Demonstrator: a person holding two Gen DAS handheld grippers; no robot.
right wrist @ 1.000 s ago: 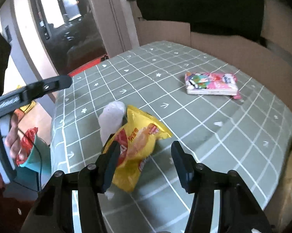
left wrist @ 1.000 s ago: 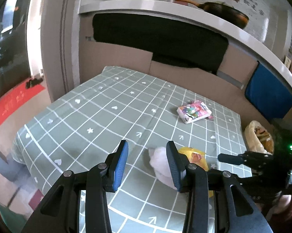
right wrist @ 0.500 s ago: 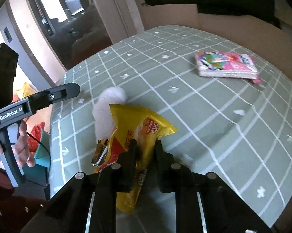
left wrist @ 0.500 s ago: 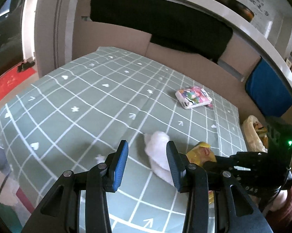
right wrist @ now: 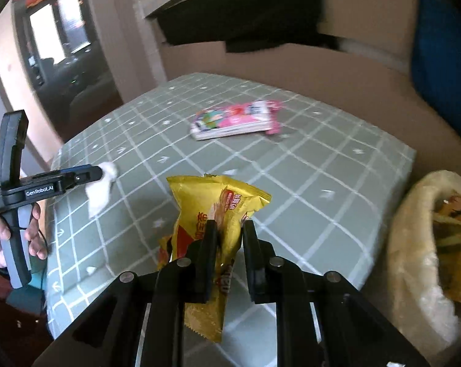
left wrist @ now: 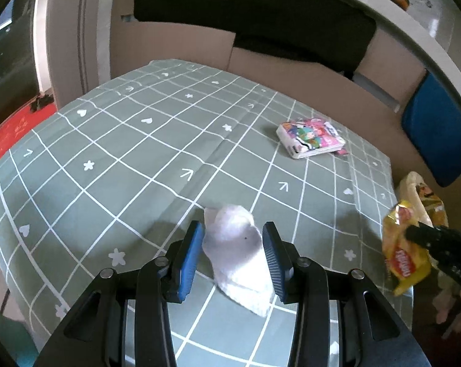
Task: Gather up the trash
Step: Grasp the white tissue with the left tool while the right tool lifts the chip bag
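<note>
We have the crinkled yellow foil snack bag (right wrist: 212,232) pinched in our right gripper (right wrist: 227,235) at lower centre, near the cream trash bag (right wrist: 414,244). Our left gripper (left wrist: 233,244) straddles the white crumpled tissue (left wrist: 236,253), jaws wide, not yet gripping. The pink packet (left wrist: 311,139) upper right remains.

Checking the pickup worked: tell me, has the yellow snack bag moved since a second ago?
Yes. The yellow snack bag left the white tissue and went right toward the table edge, pinched by the right gripper.
</note>
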